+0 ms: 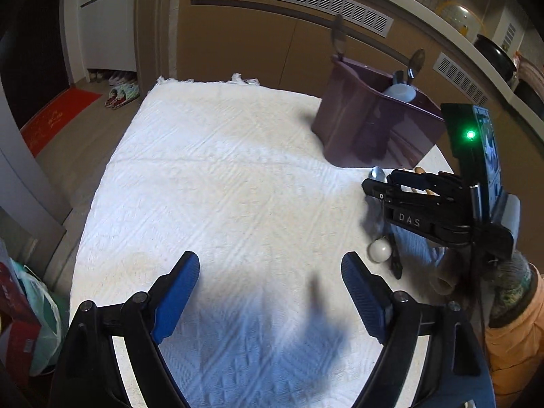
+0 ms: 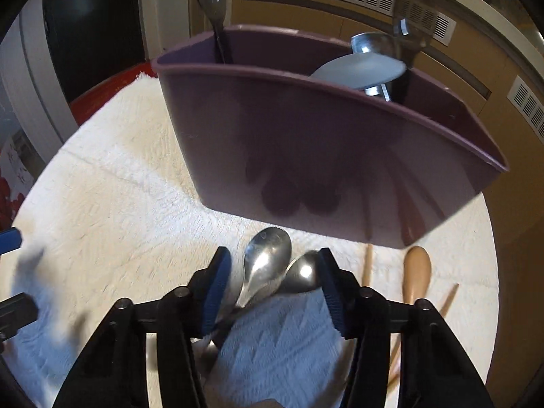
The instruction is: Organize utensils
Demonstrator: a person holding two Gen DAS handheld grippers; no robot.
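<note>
A purple utensil holder [image 2: 306, 142] stands on the white cloth-covered table [image 1: 221, 176]. Metal spoons and a pale blue spoon [image 2: 360, 69] stick up out of it. My right gripper [image 2: 274, 292] hangs just in front of the holder, its jaws half apart around two metal spoons [image 2: 268, 258] lying on the cloth. The right pad [image 2: 331, 299] touches one bowl's edge, but cloth shows between the pads. In the left wrist view the holder [image 1: 374, 125] is at the far right. My left gripper [image 1: 270, 292] stands wide open over bare cloth, holding nothing.
A wooden spoon [image 2: 416, 272] and thin wooden sticks [image 2: 367, 265] lie right of the metal spoons. A white ball-ended utensil [image 1: 380, 251] lies under the right gripper [image 1: 384, 200]. A gloved hand [image 1: 513, 278] and orange sleeve hold that gripper. Bags [image 1: 40, 323] and a red mat [image 1: 57, 119] are on the floor to the left.
</note>
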